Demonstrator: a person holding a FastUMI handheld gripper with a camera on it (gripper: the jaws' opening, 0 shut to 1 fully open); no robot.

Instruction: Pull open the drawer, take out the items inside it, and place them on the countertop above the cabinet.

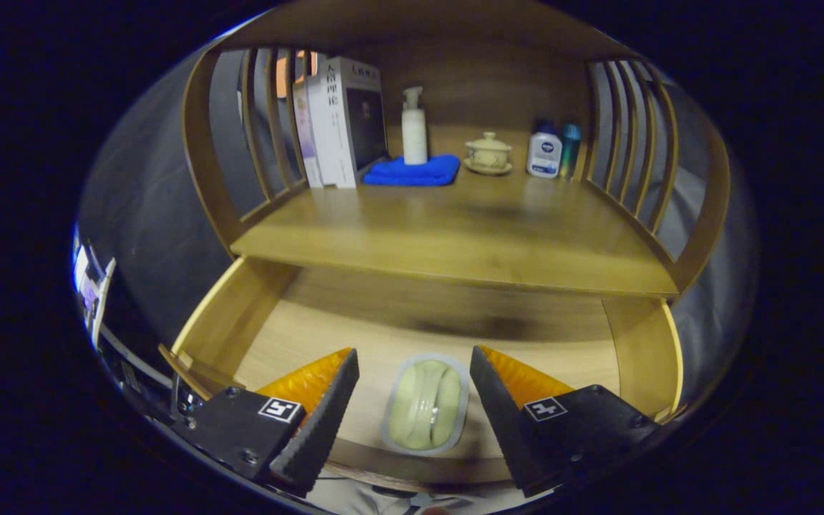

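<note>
In the gripper view your gripper [414,390] hangs over the pulled-out drawer [226,322] with its jaws spread apart, and one sealed pale packet [425,404] lies on the drawer floor between the fingers, touching neither. On the countertop [455,236] above you can count a few upright books [344,118], one pump bottle [414,127] standing on one folded blue cloth [412,172], one lidded cup [488,152] and two small bottles [546,150]. The drawer's back part is hidden under the countertop, and the packet's contents are hard to make out.
</note>
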